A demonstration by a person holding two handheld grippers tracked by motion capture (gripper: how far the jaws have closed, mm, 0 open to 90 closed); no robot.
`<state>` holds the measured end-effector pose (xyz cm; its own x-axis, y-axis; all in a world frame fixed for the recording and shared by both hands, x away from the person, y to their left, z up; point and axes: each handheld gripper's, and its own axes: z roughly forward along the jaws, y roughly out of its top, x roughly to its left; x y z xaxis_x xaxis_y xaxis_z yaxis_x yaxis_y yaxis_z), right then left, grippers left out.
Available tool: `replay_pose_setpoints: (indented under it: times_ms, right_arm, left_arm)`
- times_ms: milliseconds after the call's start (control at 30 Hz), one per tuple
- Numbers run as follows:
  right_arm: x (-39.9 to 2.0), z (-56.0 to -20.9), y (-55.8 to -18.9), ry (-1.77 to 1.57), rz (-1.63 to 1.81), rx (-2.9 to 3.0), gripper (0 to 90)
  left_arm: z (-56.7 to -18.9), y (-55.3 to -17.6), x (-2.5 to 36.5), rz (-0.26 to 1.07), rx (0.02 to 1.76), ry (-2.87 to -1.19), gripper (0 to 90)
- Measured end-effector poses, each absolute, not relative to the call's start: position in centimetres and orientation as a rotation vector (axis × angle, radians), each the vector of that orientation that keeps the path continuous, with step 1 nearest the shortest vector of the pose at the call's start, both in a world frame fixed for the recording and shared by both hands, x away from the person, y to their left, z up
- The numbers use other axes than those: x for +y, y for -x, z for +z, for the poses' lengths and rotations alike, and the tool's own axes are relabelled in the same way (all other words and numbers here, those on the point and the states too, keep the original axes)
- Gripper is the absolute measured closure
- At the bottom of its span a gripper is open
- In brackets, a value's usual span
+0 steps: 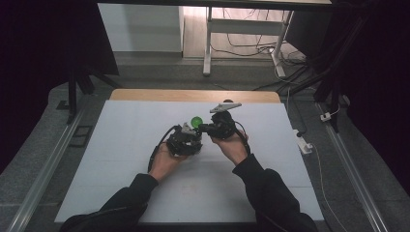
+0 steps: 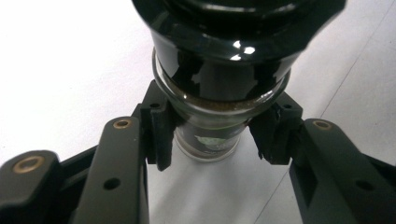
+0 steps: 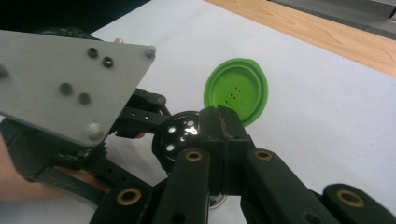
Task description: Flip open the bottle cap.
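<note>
A person holds both grippers together over the middle of the white table [image 1: 121, 164]. My left gripper [image 1: 191, 136] [image 2: 217, 137] is shut on a small glass jar [image 2: 210, 114] with brownish contents; its pads [image 2: 161, 133] press on both sides of the glass just below the glossy black cap [image 2: 233, 42]. The black cap's top [image 3: 180, 133] has several shaker holes. A green flip lid [image 1: 196, 121] [image 3: 238, 88] stands open from it. My right gripper [image 1: 205, 128] [image 3: 222, 119] has its jaws together on the lower rim of that green lid.
The left gripper's grey plate [image 3: 65, 88] and the person's hand [image 3: 9, 186] are close on the left in the right gripper view. A wooden strip [image 1: 193, 95] borders the table's far edge. Desk legs [image 1: 208, 48] and cables [image 1: 251, 48] lie on the floor beyond.
</note>
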<state>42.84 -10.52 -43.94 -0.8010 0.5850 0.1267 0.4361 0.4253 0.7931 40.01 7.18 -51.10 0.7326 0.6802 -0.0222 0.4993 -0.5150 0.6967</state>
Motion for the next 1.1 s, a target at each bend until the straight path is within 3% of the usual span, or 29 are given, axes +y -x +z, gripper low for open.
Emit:
replay_pose_setpoints:
  times_ms: [100,200,533,1100]
  right_arm:
    - [-10.7,-43.8,-42.6,-0.906,1.321,2.509,84.8]
    - [-10.9,-43.7,-42.2,-0.91,1.316,2.512,80.8]
    - [-12.2,-43.6,-41.2,-0.936,1.293,2.518,62.5]
    - [-12.9,-43.8,-38.6,-0.902,1.274,2.542,29.5]
  left_arm:
    - [-51.2,-40.2,7.0,0.328,0.87,-2.271,50.7]
    - [-51.5,-40.0,6.7,0.336,0.855,-2.296,40.5]
    - [-50.1,-39.3,8.2,0.238,0.899,-2.238,25.8]
    - [-48.5,-37.1,10.8,0.086,0.883,-2.26,10.5]
